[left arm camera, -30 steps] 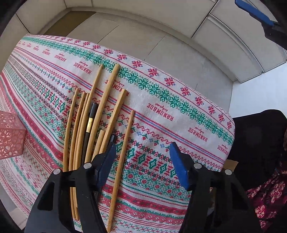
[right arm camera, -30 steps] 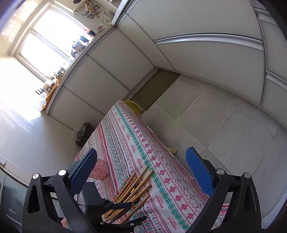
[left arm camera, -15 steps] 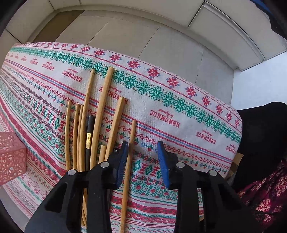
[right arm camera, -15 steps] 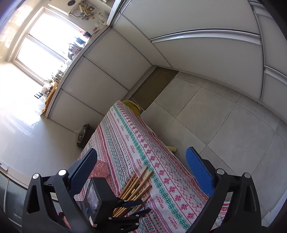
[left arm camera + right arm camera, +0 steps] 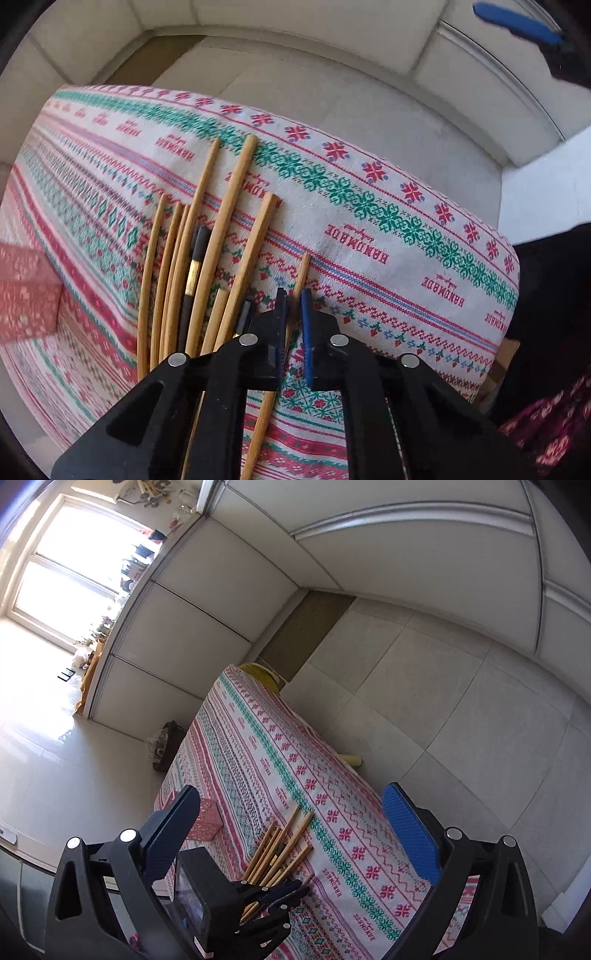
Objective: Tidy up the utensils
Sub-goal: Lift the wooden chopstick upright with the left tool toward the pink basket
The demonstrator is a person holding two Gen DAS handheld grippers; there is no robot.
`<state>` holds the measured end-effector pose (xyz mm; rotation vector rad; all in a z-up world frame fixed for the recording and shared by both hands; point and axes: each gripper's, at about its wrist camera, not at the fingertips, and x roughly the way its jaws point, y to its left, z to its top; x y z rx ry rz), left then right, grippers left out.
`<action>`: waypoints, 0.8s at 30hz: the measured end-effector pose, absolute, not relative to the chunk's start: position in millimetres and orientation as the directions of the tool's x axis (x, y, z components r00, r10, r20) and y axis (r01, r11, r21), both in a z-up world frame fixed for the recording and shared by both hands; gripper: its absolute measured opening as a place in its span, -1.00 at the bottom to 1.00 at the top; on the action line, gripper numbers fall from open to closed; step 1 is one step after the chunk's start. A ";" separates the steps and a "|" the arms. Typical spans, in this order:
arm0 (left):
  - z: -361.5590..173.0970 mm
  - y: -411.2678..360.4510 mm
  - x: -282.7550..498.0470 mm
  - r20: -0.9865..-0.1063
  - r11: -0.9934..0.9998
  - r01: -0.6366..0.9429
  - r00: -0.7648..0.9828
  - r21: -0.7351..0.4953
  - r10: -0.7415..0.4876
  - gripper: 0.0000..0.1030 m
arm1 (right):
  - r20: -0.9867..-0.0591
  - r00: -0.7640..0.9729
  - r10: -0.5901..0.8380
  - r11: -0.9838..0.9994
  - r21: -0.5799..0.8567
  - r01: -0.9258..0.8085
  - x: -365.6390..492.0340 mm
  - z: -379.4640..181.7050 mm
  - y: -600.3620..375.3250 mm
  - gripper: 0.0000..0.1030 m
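Fingers (image 5: 308,332) of the left gripper (image 5: 293,306) are pinching one wooden chopstick (image 5: 301,275), having just been closing on it; it is lying nearly straight ahead between the blue pads, its tip reaching a little past them on the patterned tablecloth (image 5: 369,258). Just to the left of those fingers a loose bundle of chopsticks (image 5: 207,258) is fanning out: about seven more wooden ones can be counted, plus two dark ones (image 5: 195,258), though the gripper body is hiding their near ends, so the count is uncertain. Well to the left of the bundle one pink perforated basket (image 5: 26,291) is sitting on the tabletop, blurred at the picture's border.

Fingers of the right gripper (image 5: 295,834) are standing wide apart with nothing between them, hanging above and behind the left gripper (image 5: 273,897). From there the bundle (image 5: 284,845) and the basket (image 5: 205,819) are showing near the tabletop's near end.

Ahead of the left fingers the cloth's edge (image 5: 332,125) is dropping to the tiled floor (image 5: 424,686). To their right the cloth is lying bare up to its corner; beyond the bundle the long tabletop is running bare to its far end.
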<state>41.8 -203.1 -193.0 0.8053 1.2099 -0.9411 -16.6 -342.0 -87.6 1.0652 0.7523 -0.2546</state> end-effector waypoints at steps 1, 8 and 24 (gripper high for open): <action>-190.6 -193.3 38.9 -0.974 0.448 0.894 0.116 0.017 -0.194 -0.91 | -0.665 0.717 0.207 0.450 0.716 0.534 -12.6 -98.0 -338.6 0.87; -121.5 -59.5 20.9 -0.799 0.631 0.720 0.182 -0.289 -0.574 -0.92 | -0.701 0.526 0.482 0.367 0.706 0.606 24.4 -176.8 -276.1 0.81; -15.7 64.0 1.5 -0.437 0.528 0.721 0.339 -0.449 -0.833 -0.92 | -0.859 0.402 0.318 0.370 0.503 0.781 70.4 -200.1 -240.5 -0.64</action>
